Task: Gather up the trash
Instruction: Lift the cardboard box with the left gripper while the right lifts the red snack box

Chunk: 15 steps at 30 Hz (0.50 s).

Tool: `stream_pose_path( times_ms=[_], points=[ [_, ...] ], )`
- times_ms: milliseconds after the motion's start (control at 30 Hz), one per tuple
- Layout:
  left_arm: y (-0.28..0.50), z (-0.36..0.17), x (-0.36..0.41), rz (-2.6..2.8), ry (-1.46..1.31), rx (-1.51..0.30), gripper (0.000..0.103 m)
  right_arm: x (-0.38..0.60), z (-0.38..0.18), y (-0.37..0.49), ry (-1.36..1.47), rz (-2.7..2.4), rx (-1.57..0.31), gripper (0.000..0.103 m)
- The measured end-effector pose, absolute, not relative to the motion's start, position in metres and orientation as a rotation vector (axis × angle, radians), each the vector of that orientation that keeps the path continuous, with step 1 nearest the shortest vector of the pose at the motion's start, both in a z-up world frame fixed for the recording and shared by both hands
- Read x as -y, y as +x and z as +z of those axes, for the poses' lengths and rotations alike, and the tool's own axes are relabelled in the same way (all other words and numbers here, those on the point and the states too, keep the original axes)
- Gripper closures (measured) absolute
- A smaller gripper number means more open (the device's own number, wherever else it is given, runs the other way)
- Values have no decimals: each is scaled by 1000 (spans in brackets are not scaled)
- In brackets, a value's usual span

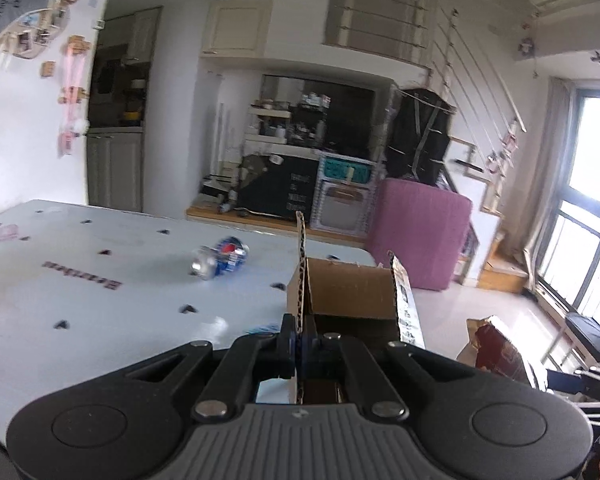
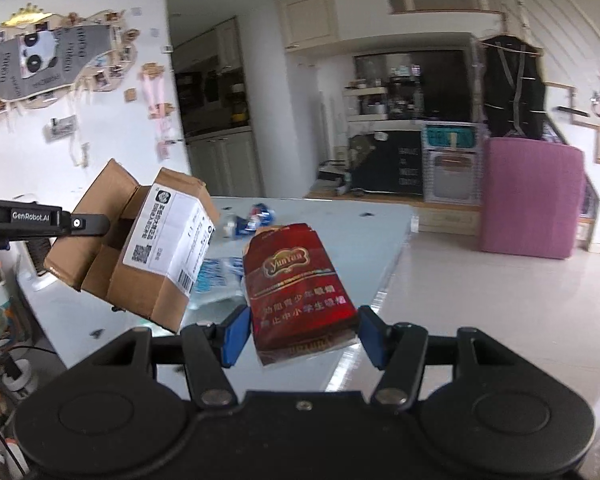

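Cardboard box held off the surface, red packet loose between open fingers.

The open cardboard box (image 2: 140, 248) hangs tilted at the left, the left claw (image 1: 299, 344) clamped on one flap. The red packet (image 2: 300, 292) sits between the right claw's (image 2: 302, 334) wide-spread fingers, contact unclear. A crushed can (image 1: 219, 262) lies farther off on the pale surface (image 1: 80, 280).

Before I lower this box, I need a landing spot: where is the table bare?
Bare tabletop runs left of the crushed can, broken only by small printed marks. It is crowded near the right edge: the red packet between the right gripper fingers, blue wrappers beside it. The left gripper holds the cardboard box.
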<state>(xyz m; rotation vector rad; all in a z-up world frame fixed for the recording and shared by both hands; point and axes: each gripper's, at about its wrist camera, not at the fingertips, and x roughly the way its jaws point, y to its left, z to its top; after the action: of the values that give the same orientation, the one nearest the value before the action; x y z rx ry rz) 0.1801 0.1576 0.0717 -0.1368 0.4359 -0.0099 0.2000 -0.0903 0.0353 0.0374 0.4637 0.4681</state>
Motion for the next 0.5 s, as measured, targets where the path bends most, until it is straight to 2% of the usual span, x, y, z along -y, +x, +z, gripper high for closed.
stream_pose_path(
  times_ms=[500],
  points=[
    [223,37,-31,-174,-126,-478,101,217,19,187,77,252,-494,44]
  ],
)
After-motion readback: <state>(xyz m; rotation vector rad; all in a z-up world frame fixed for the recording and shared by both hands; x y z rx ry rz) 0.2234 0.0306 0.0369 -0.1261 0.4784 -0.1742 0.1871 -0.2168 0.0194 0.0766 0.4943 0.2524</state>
